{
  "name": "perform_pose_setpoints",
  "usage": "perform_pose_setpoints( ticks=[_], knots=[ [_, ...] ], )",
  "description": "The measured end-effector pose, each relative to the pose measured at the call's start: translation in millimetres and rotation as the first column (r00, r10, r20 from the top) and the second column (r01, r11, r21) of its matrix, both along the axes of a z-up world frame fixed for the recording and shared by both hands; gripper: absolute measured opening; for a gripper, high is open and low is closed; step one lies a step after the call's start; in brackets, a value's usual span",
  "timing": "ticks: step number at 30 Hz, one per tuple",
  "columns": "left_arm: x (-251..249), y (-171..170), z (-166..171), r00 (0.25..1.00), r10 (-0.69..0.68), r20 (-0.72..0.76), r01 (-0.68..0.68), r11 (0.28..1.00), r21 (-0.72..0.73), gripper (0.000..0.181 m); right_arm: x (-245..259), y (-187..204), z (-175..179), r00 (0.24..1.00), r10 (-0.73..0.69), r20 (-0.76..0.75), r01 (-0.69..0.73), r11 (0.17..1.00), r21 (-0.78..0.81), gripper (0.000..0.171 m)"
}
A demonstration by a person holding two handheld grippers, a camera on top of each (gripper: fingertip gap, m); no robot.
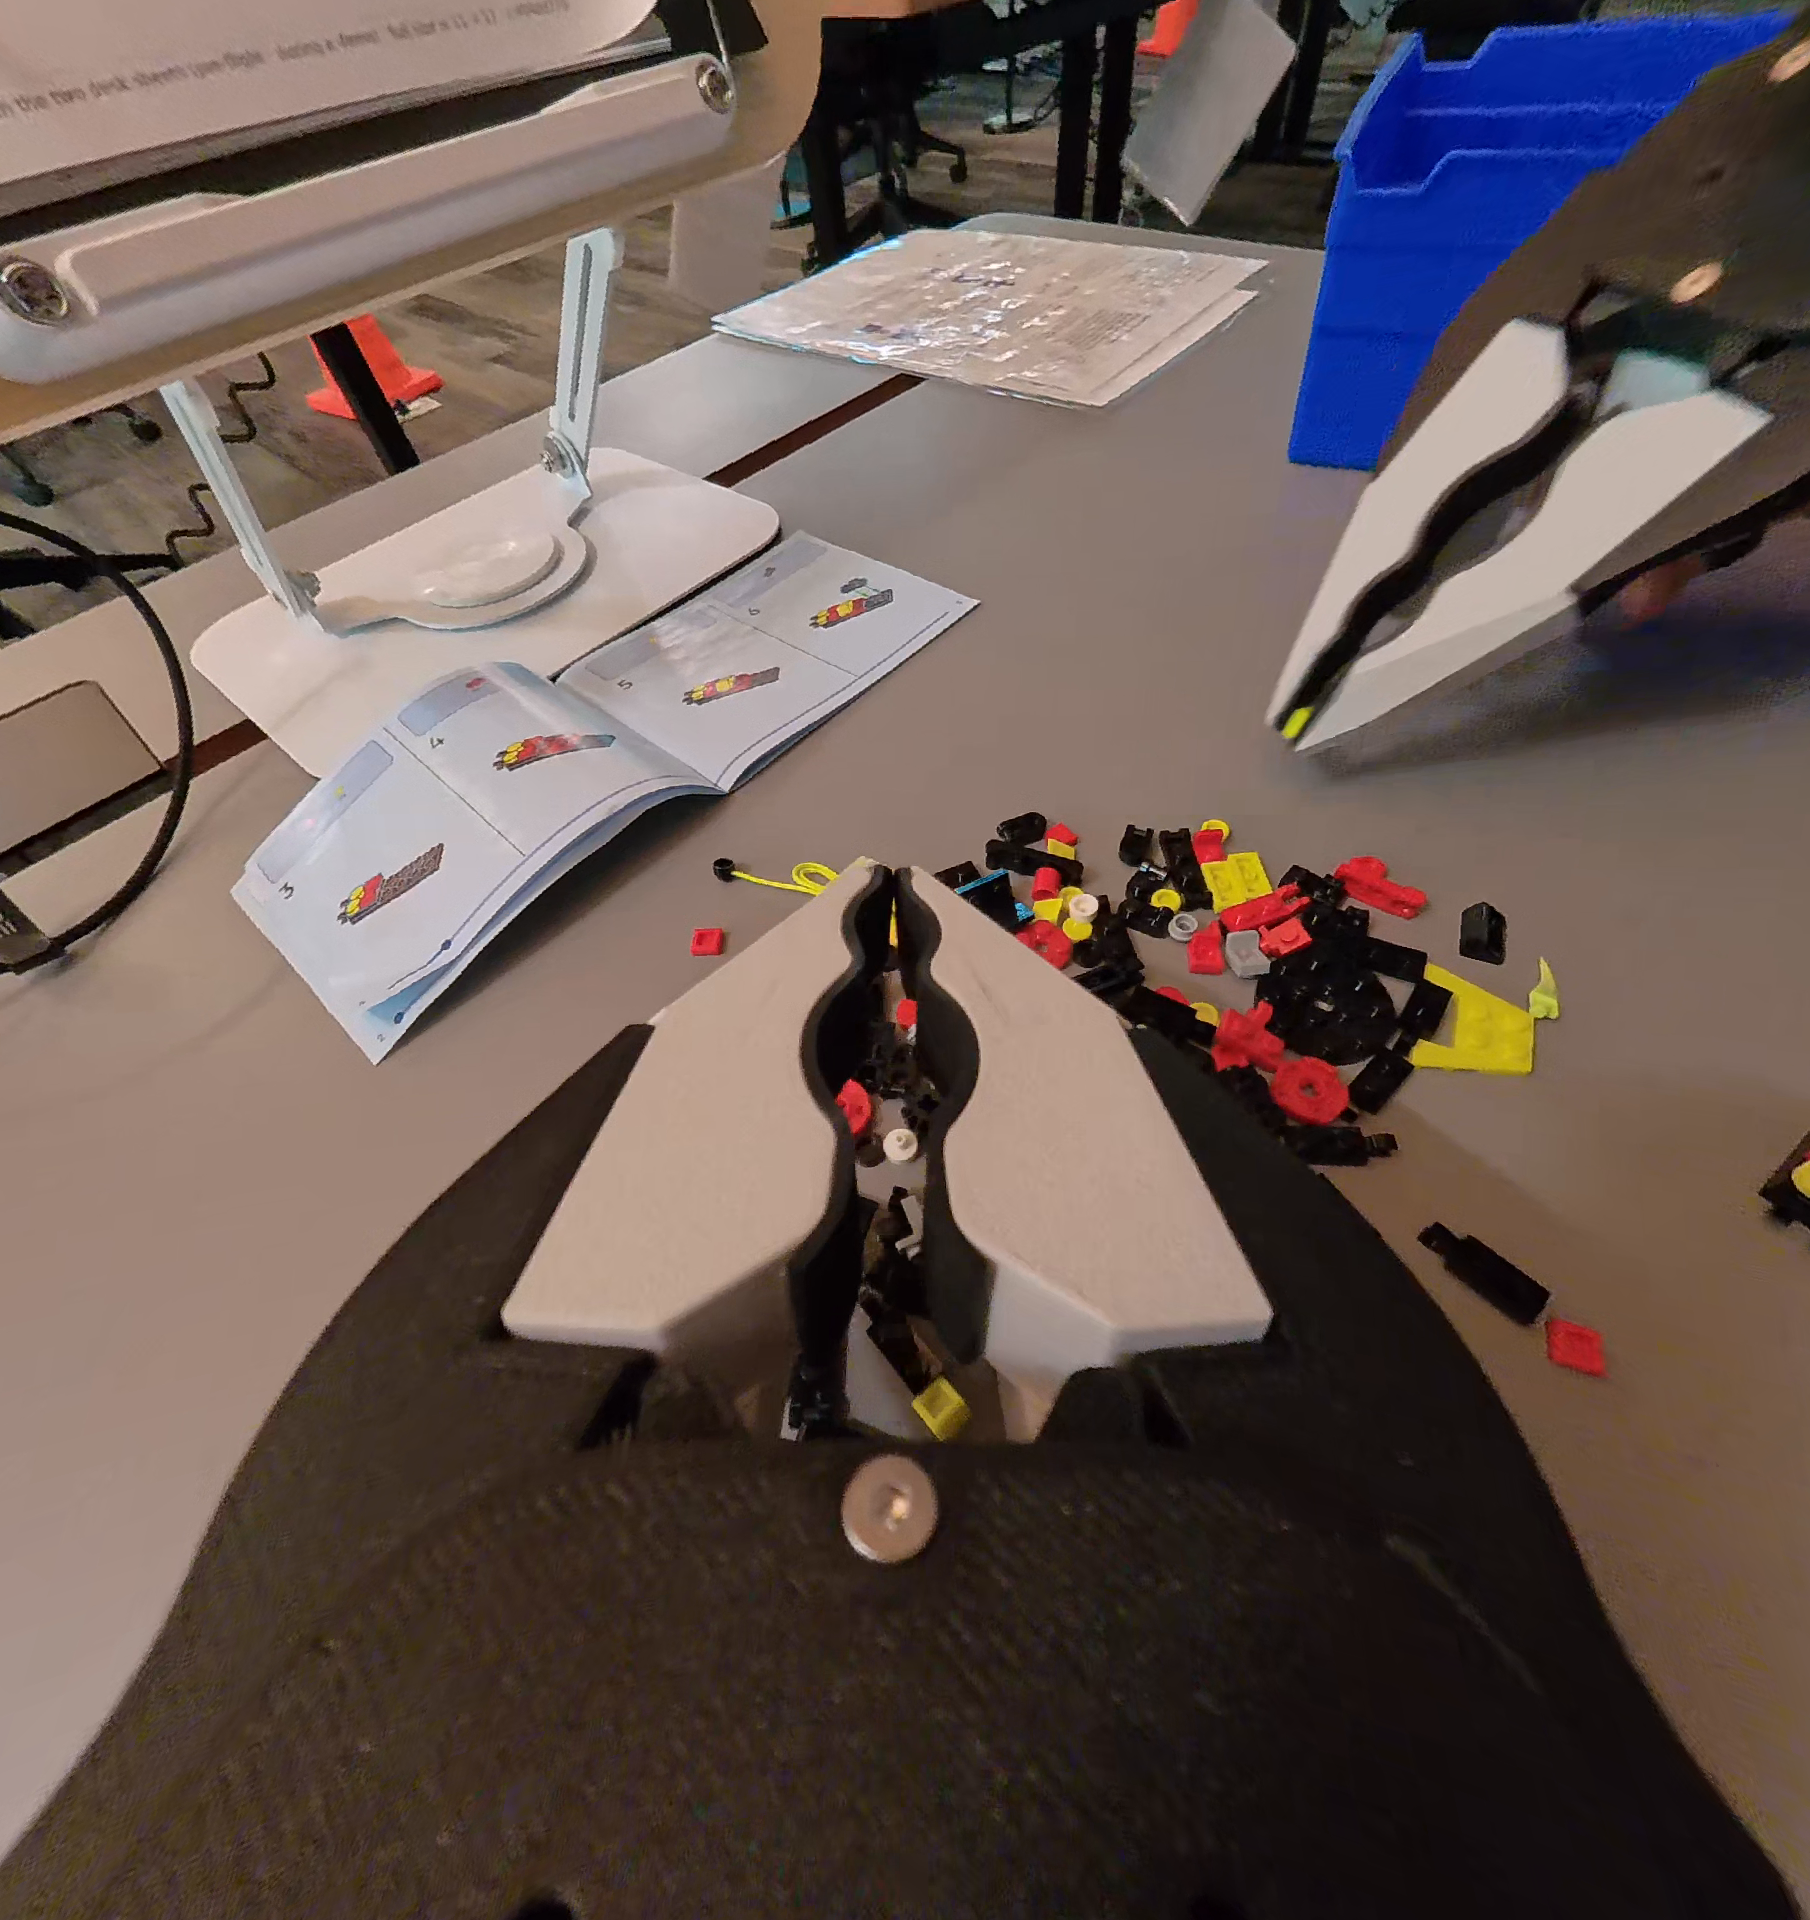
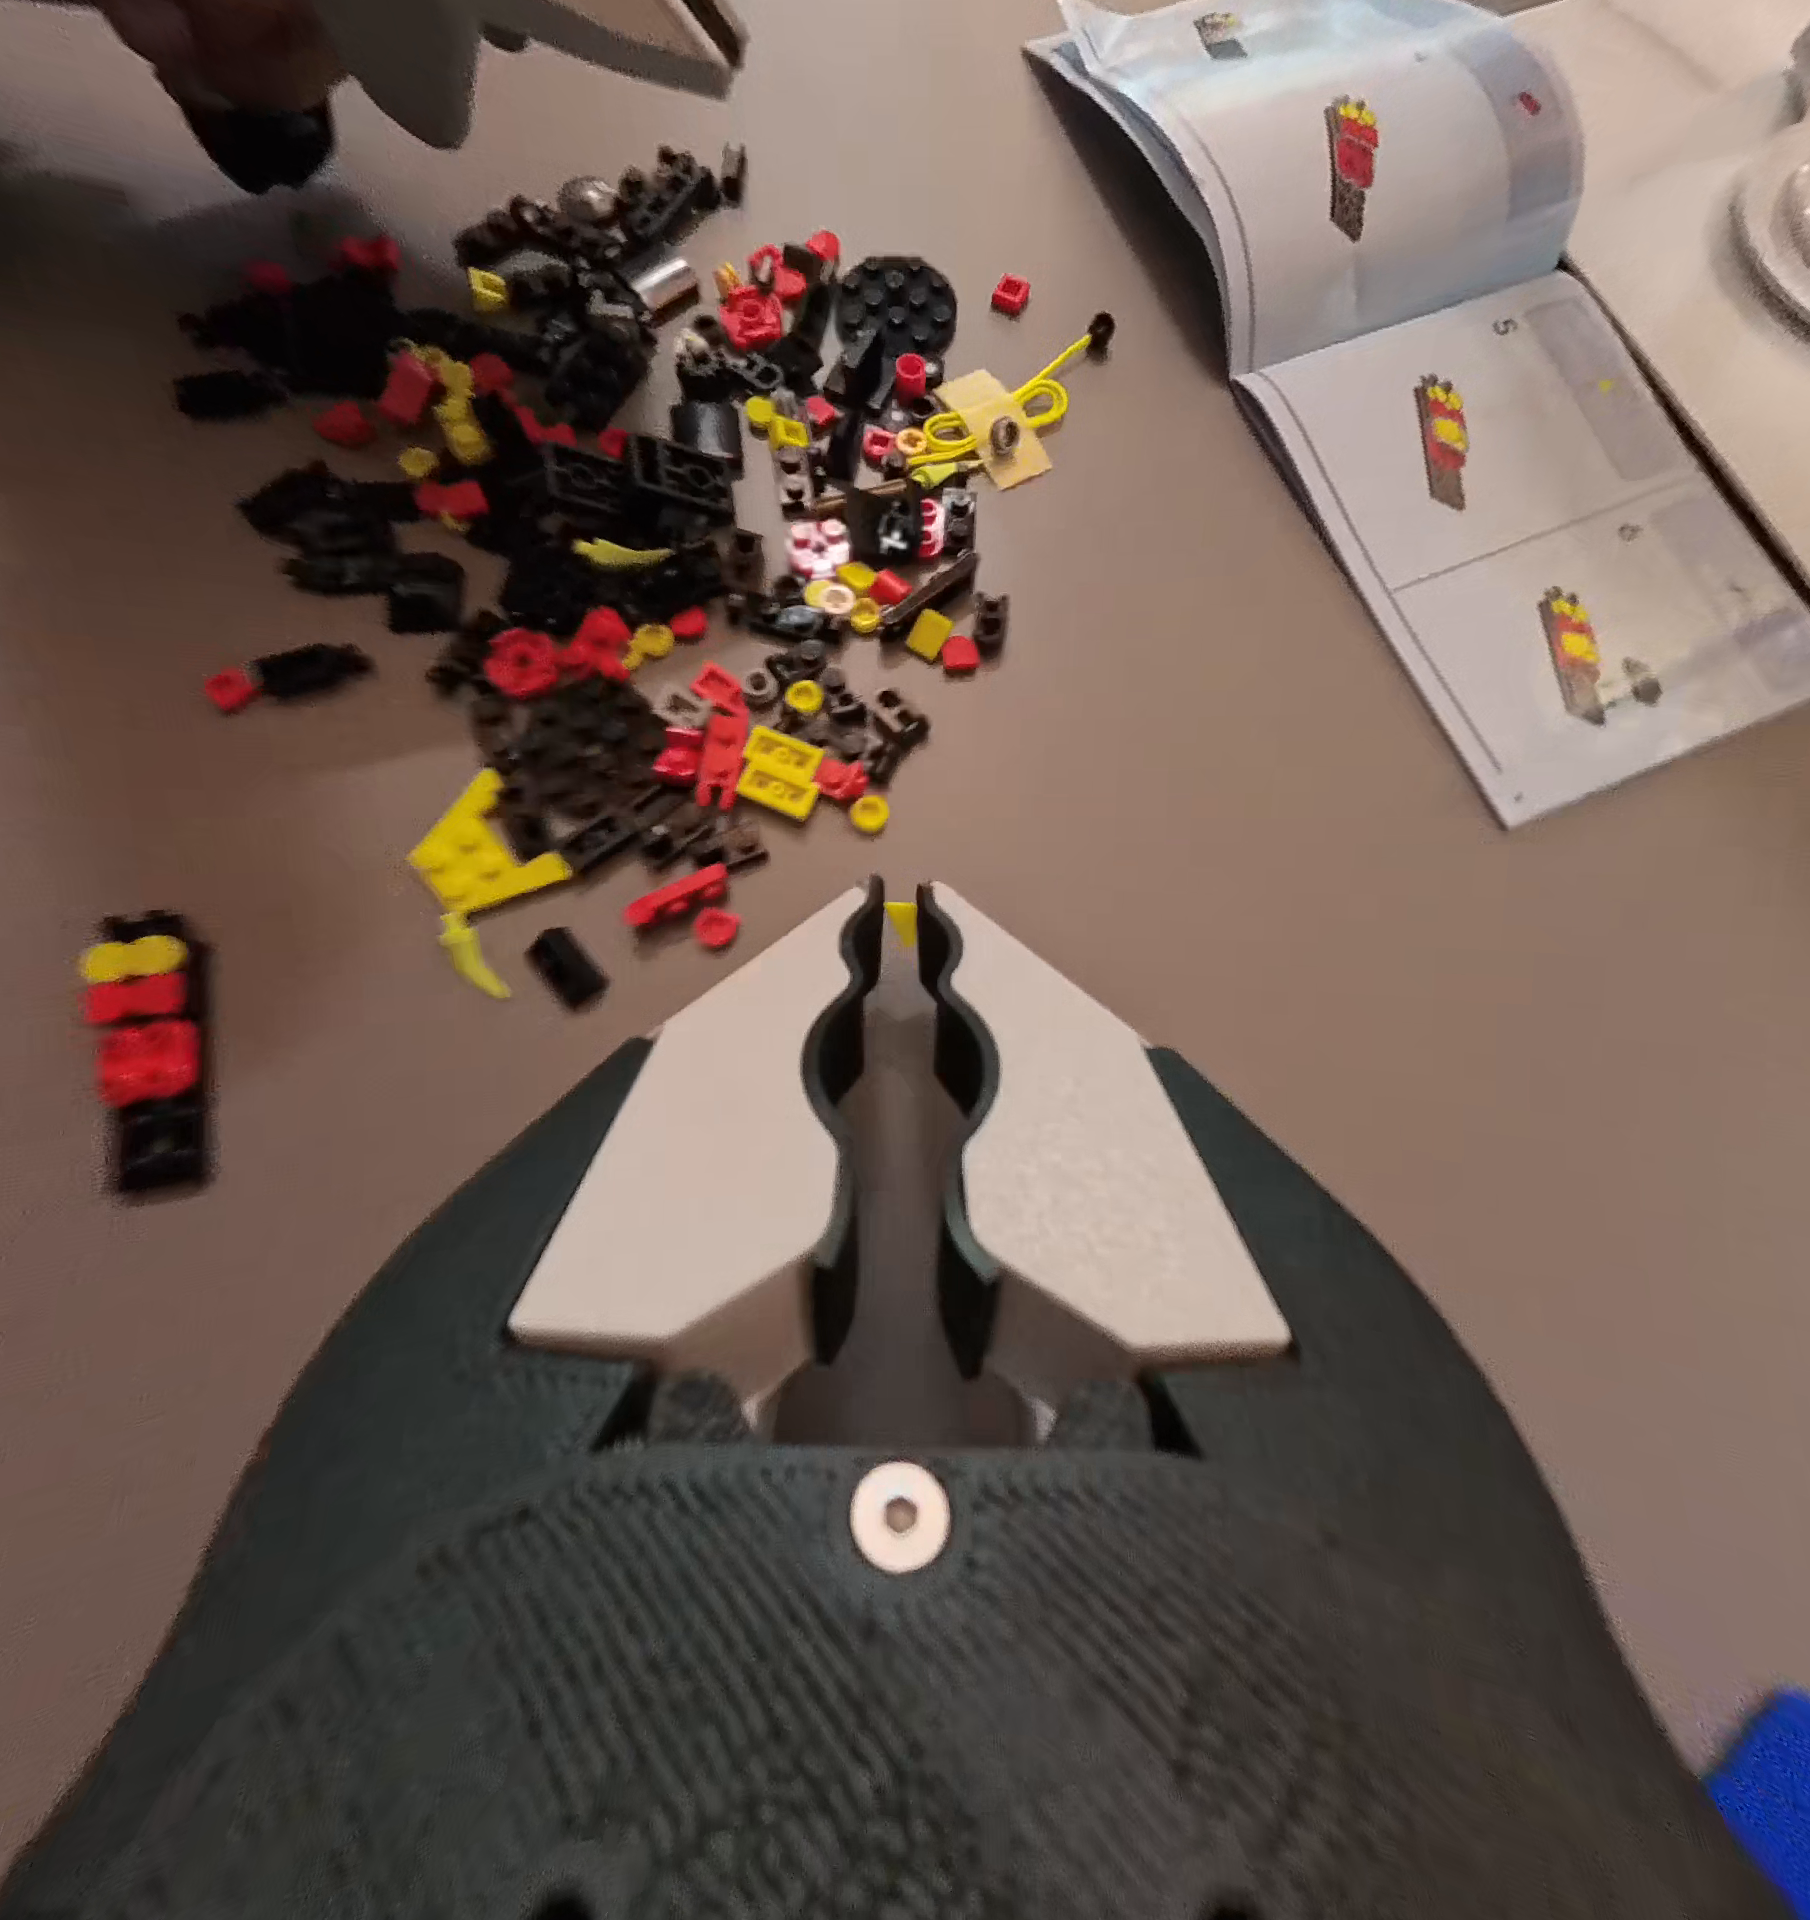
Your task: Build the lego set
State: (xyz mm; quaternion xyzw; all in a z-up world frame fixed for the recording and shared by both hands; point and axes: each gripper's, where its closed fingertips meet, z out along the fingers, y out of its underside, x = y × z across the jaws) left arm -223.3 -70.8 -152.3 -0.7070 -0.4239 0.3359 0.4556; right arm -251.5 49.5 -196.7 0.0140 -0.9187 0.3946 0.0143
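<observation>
small yellow piece (image 2: 900,923) pinched in right hand-held gripper (image 2: 898,896), orientation unclear

Lego piece pile (image 2: 620,540) on worktop (image 2: 1296,1039), ahead-left of right hand-held gripper (image 2: 899,902). Instruction booklet (image 2: 1483,436) ahead-right. Partly built model (image 2: 150,1049) left, apart from pile. Small piece (image 2: 901,923) between fingertips.

Loose lego pieces (image 2: 610,540) heaped on table, partial build (image 2: 148,1049) apart

Black, red, yellow lego pieces (image 2: 610,540); blue bin (image 1: 1483,208)
</observation>
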Motion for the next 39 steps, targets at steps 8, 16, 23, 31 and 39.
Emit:
perform_pose_setpoints(
  ticks=[8,16,23,31,39],
  knots=[
    [2,7,-1,1.000,-0.025,-0.003,0.025,1.000,-0.017,0.000,75,53,11,0.993,-0.093,0.069,0.095,0.995,-0.018,0.005],
    [3,14,-4,0.999,-0.042,0.002,0.042,0.998,-0.041,0.000,96,61,-18,0.997,-0.071,-0.043,0.076,0.991,0.110,0.010],
    [4,13,-3,0.999,-0.043,-0.003,0.043,0.998,-0.046,0.000,72,67,18,0.981,-0.195,0.010,0.195,0.977,-0.081,0.027],
    [4,15,-6,0.998,-0.056,0.006,0.056,0.997,-0.053,0.000,87,56,9,0.996,-0.091,-0.026,0.090,0.995,-0.041,0.019],
    [4,17,-8,0.998,-0.065,0.011,0.066,0.996,-0.059,0.000,93,53,-17,0.995,-0.071,-0.071,0.078,0.992,0.097,0.019]
  ],
)
